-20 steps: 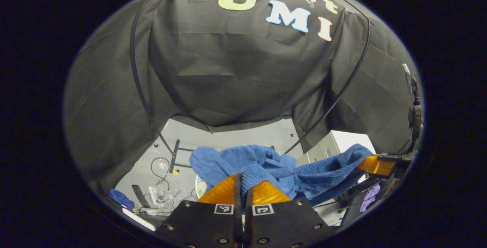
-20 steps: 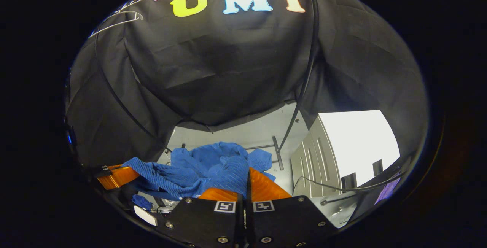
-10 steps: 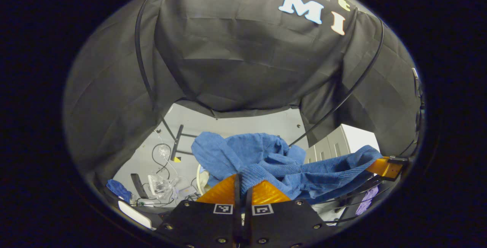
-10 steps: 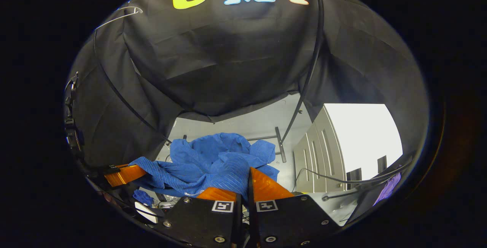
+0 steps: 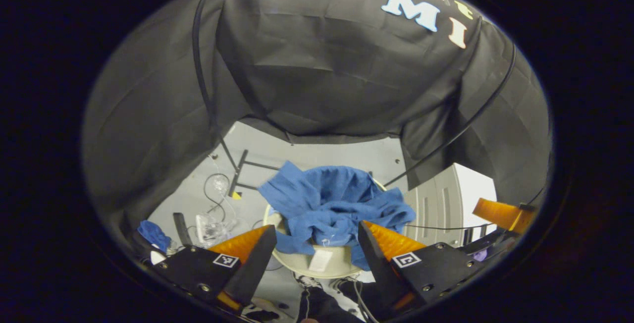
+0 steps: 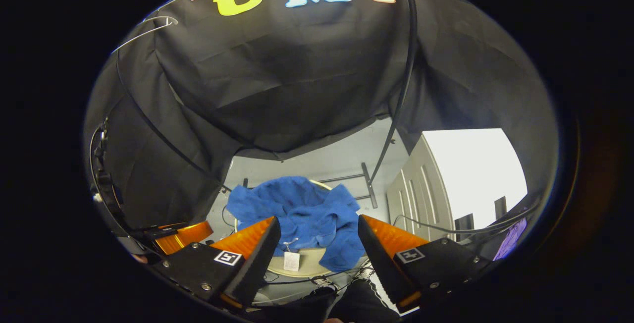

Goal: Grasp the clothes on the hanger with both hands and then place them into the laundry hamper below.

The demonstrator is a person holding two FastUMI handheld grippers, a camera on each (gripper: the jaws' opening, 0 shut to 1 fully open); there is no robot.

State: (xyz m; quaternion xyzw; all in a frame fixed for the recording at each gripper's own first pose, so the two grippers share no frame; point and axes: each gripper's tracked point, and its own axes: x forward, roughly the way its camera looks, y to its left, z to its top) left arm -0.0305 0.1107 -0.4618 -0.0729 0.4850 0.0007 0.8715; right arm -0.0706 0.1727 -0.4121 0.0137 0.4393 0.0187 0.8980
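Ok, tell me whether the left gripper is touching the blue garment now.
Apart. In the left gripper view the left gripper has its jaws spread wide, and the blue garment lies heaped on the hamper below, with open space around both jaws.

A grey floor [image 5: 317, 157] is showing under the black cloth wall [image 5: 322, 75]. A black stand [image 5: 241, 167] and loose cables [image 5: 213, 196] are lying on it, beside a blue rag [image 5: 153, 234]. A white cabinet [image 6: 421, 189] is standing at the side, black cords [image 6: 403, 90] hanging along the cloth.
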